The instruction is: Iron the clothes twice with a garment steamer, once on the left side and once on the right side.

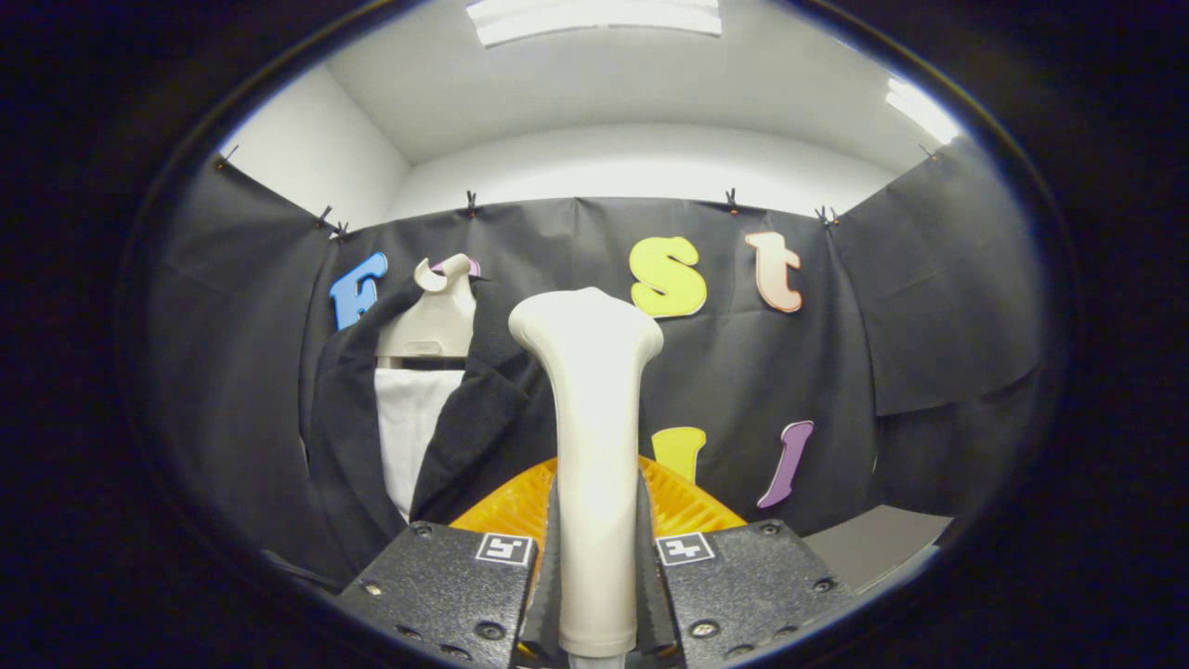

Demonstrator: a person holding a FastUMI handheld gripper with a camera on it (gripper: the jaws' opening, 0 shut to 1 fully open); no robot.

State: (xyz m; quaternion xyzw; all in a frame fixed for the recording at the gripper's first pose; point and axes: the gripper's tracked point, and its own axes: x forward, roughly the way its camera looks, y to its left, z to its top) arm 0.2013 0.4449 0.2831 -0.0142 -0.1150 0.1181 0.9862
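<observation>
Steamer held in tool, garment not yet contacted

One garment steamer (587, 437) stands upright between the fingers of the tool (594, 576), which is clenched on its handle from both sides. One dark jacket (348, 437) over a white shirt (407, 432) hangs on one hanger (437, 321), beyond and left of the steamer head, apart from it. Judged progress: grasp done; both passes appear to remain.

I see the cream garment steamer (594, 437) standing upright between my gripper (595, 576) fingers, both pressing on its handle, its wider head on top. Farther off to the left, the dark jacket (348, 437) hangs open on a cream hanger (434, 321), white lining showing down its middle.
</observation>
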